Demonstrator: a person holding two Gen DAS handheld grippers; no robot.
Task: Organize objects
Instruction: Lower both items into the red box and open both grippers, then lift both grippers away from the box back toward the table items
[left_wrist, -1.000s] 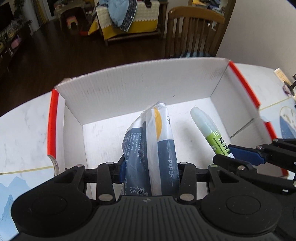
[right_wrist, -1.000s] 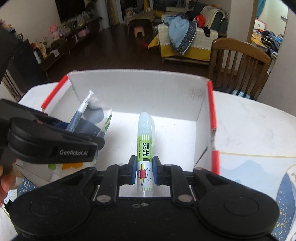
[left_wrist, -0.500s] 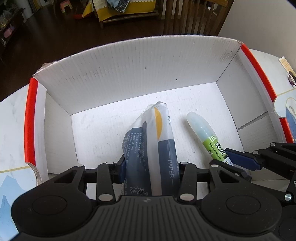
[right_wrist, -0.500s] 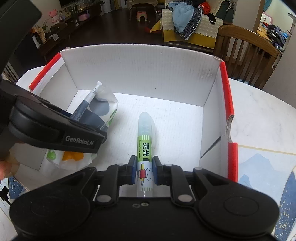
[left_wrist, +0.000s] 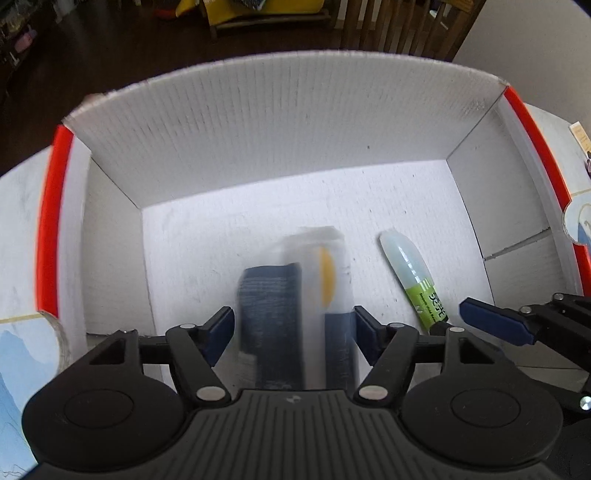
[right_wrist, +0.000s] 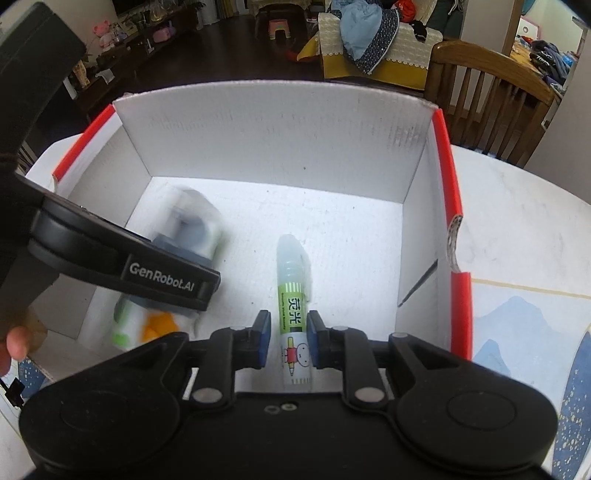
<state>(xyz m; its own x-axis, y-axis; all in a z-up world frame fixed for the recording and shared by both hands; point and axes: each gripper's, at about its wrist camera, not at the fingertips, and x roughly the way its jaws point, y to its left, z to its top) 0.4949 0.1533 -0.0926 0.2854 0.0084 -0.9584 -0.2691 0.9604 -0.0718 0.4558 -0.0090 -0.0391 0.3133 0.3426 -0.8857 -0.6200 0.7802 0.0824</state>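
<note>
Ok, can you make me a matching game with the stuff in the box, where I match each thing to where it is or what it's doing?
Things:
1. glue stick
2. tissue pack
3. white box
4. wooden chair

Places or states:
A. blurred, between the open left fingers
B. behind the table
C. lying between the right fingers
D. red-edged, holding both items

Pairs: 1-C, 2-A, 3-D, 4-B

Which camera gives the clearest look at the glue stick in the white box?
The right wrist view: the glue stick lies centered and sharp, full label readable, between the right hand-held gripper fingers. The left wrist view catches it only obliquely at the side, its lower end hidden behind the gripper body.
</note>
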